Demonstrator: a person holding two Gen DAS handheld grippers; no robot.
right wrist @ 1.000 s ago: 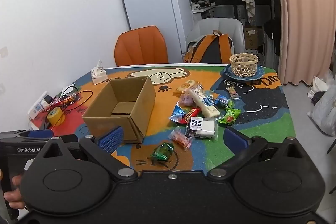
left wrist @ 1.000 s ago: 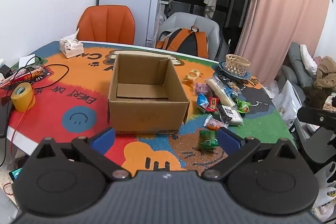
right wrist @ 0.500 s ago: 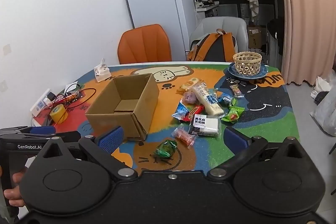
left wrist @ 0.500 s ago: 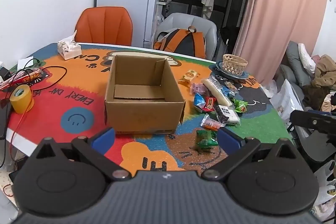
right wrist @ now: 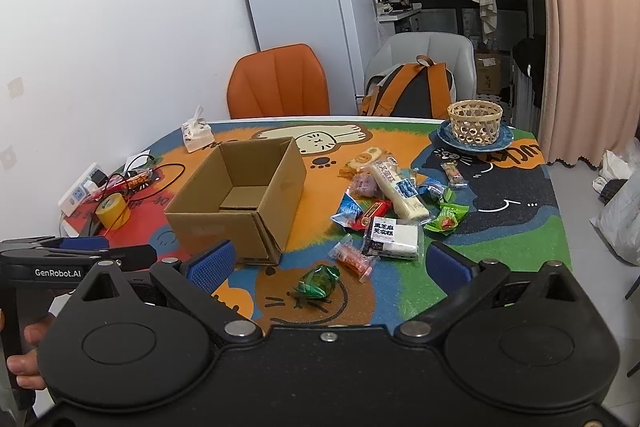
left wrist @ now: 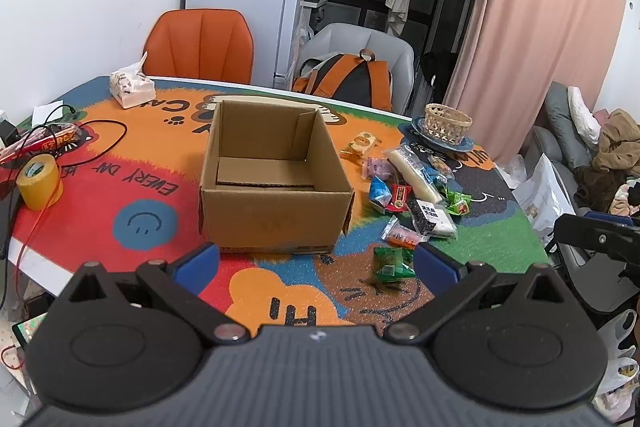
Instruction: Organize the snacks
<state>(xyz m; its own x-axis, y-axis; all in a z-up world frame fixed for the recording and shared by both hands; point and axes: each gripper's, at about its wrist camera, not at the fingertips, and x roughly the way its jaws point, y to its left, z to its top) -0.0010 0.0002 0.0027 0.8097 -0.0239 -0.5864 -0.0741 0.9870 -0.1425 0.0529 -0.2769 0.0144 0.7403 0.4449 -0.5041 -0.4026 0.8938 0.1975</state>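
Both tongs released, jaws spread wide, nothing between the pads: left gripper (left wrist: 316, 263) and right gripper (right wrist: 328, 263) held above the near edge of the table (left wrist: 100, 187). One cardboard box (left wrist: 276, 183), open-topped, sits mid-table toward the left edge; the left view shows its floor flaps with nothing on them, the right view sees only part of the floor past the near wall. Snacks lie loose to the right of the box, overlapping, so the count is approximate: about a dozen packets. Distinct ones: one green packet (right wrist: 318, 281) alone nearest the near edge, one black-and-white packet (right wrist: 394, 235), one long white bar (right wrist: 398, 189), one red packet (right wrist: 374, 213), one clear orange-filled packet (right wrist: 354, 257). Print on most wrappers too small to read. One woven basket (right wrist: 474, 121) on a blue plate (right wrist: 504, 143) at the far right corner. One tissue pack (left wrist: 132, 91) at the far left corner, one yellow tape roll (left wrist: 40, 181) at the left edge. Only the right view shows the power strip (right wrist: 78, 189) and the hand (right wrist: 24, 355) gripping the left tool's handle, partly cut off by the frame.
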